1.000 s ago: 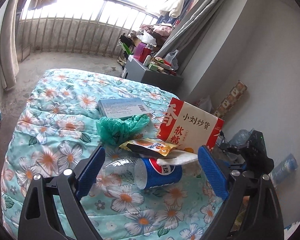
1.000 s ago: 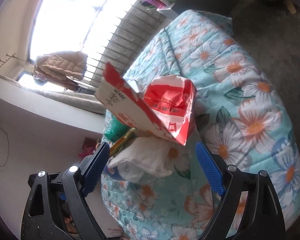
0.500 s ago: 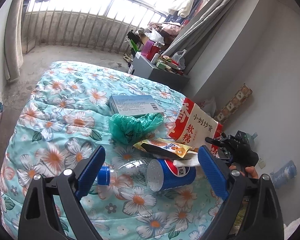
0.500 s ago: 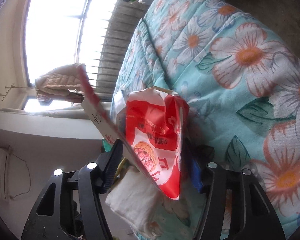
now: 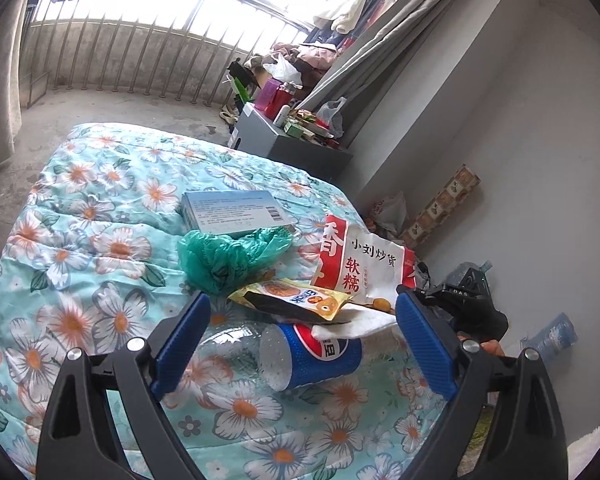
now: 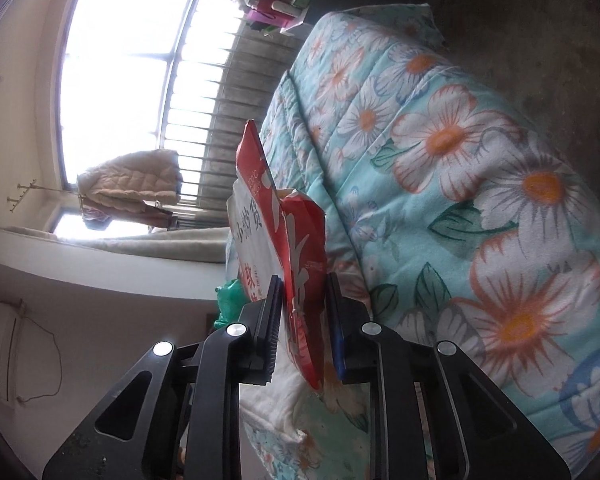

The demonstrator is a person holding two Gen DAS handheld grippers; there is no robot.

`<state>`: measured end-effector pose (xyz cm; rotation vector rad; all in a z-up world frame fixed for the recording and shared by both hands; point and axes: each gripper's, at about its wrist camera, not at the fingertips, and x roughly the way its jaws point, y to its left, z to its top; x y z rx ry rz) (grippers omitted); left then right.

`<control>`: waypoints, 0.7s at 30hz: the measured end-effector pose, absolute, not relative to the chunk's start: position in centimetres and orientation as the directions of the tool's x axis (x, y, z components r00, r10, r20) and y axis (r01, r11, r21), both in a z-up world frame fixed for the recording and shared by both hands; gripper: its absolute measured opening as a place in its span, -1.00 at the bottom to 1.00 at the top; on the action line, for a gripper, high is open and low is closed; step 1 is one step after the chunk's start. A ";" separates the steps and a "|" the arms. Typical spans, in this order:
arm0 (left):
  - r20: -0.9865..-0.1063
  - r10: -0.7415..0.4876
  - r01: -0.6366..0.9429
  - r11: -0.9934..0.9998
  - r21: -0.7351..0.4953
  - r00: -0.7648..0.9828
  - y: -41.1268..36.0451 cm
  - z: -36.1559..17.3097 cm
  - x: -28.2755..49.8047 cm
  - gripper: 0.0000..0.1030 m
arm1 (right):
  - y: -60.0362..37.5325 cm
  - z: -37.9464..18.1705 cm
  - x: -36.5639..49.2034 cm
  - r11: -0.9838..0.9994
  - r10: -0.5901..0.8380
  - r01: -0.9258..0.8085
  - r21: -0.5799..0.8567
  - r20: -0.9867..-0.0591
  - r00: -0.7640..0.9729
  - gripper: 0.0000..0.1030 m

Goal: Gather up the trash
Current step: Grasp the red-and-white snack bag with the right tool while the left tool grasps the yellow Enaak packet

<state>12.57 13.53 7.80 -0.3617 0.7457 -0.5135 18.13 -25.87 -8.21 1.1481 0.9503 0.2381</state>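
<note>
Trash lies in a heap on the floral quilt (image 5: 100,248). A red and white snack bag (image 5: 360,260) stands at the right edge; my right gripper (image 6: 300,300) is shut on it (image 6: 300,256). My left gripper (image 5: 300,340) is open and empty over a blue Pepsi cup (image 5: 320,356), a yellow snack wrapper (image 5: 296,300), a white tissue (image 5: 356,324) and a clear plastic bottle (image 5: 228,344). A green plastic bag (image 5: 228,256) and a light blue box (image 5: 236,212) lie farther back.
A grey cabinet (image 5: 276,140) loaded with clutter stands beyond the bed by the curtain. The grey wall runs close on the right, with bottles (image 5: 548,332) on the floor beside it. A barred window spans the back.
My right gripper has closed from wide open onto the red and white snack bag. My left gripper has pulled back a little and stayed open.
</note>
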 end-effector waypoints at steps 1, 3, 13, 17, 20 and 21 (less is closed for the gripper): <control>-0.548 -0.563 0.330 0.819 -0.469 0.619 13.1 8.0 12.7 0.70 | -26.0 -8.1 17.7 0.438 0.603 0.292 0.850 -0.518 0.606 -0.62; -0.556 -0.573 0.379 0.818 -0.432 0.602 11.9 8.4 12.9 0.63 | -26.0 -8.0 17.0 0.447 0.597 0.296 0.844 -0.528 0.604 -0.63; -0.708 -0.495 0.578 0.802 -0.150 0.503 4.0 7.1 15.4 0.06 | -25.1 -8.1 16.3 0.461 0.584 0.297 0.836 -0.538 0.608 -0.63; -0.767 -0.436 0.573 0.812 -0.110 0.471 3.2 5.3 17.2 -0.11 | -25.1 -8.0 16.2 0.459 0.585 0.295 0.838 -0.535 0.609 -0.63; -0.790 -0.403 0.567 0.819 -0.087 0.462 2.9 4.7 17.9 -0.28 | -25.2 -8.0 16.1 0.455 0.587 0.293 0.841 -0.531 0.611 -0.63; -0.795 -0.394 0.568 0.820 -0.077 0.462 2.8 4.5 18.0 -0.32 | -25.2 -8.0 16.1 0.455 0.587 0.293 0.841 -0.531 0.611 -0.63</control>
